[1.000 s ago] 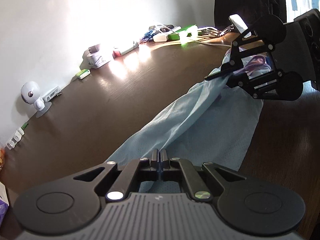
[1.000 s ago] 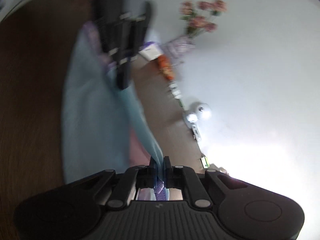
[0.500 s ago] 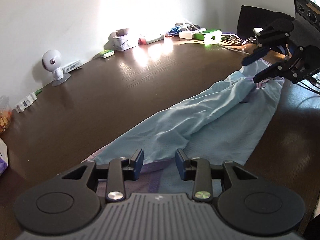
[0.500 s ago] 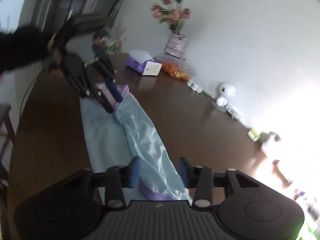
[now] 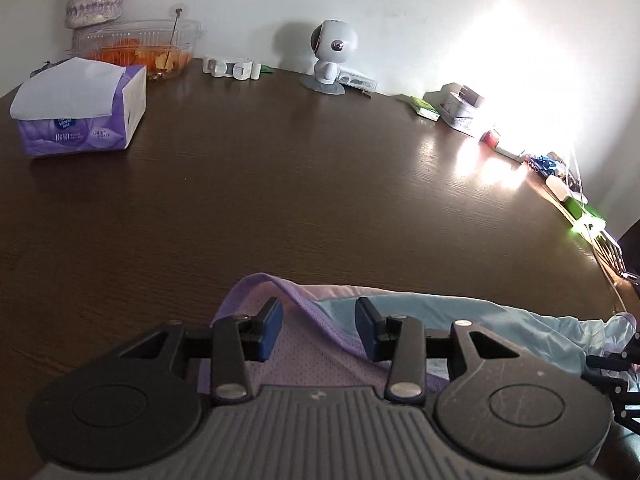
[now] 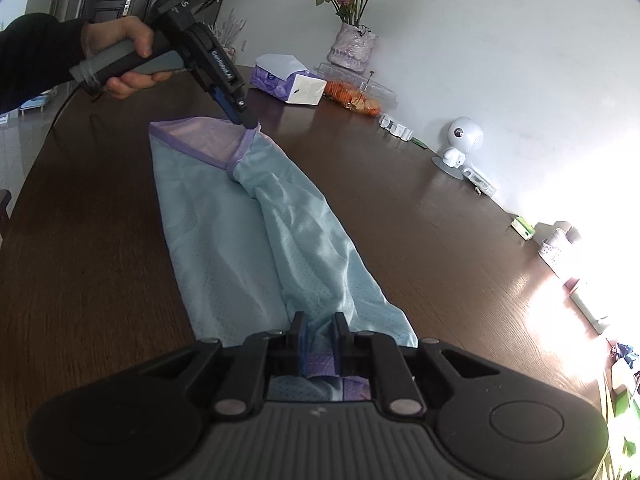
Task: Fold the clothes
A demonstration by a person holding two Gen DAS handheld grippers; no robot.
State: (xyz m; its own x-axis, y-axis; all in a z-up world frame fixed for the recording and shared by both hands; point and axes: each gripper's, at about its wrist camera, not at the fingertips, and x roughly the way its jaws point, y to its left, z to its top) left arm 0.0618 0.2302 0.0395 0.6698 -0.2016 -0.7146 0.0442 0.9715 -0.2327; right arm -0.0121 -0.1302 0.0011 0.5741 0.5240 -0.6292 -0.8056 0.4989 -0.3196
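Observation:
A light blue garment [image 6: 248, 240] with purple hems lies lengthwise on the dark wooden table [image 6: 100, 260], one long side folded over. In the left wrist view my left gripper [image 5: 318, 316] hovers over its purple mesh end [image 5: 304, 352]. Its jaws are opening, and the purple hem band runs between them without being pinched. The right wrist view shows that gripper [image 6: 246, 120], held by a hand, with its tips at the far corner. My right gripper [image 6: 320, 332] is at the near end, jaws closing, with a bunched fold of blue fabric filling the narrow gap.
A purple tissue box [image 5: 80, 112], a clear container of orange food [image 5: 140, 48], a vase [image 6: 352, 48] and a small white round-headed camera [image 5: 332, 56] stand along the wall. More small items [image 5: 460, 108] line the sunlit far right edge.
Both grippers let go of the raised fabric, which now lies on the table. The left one rolled and shifted to the purple end. The right one opened, then narrowed on the near end.

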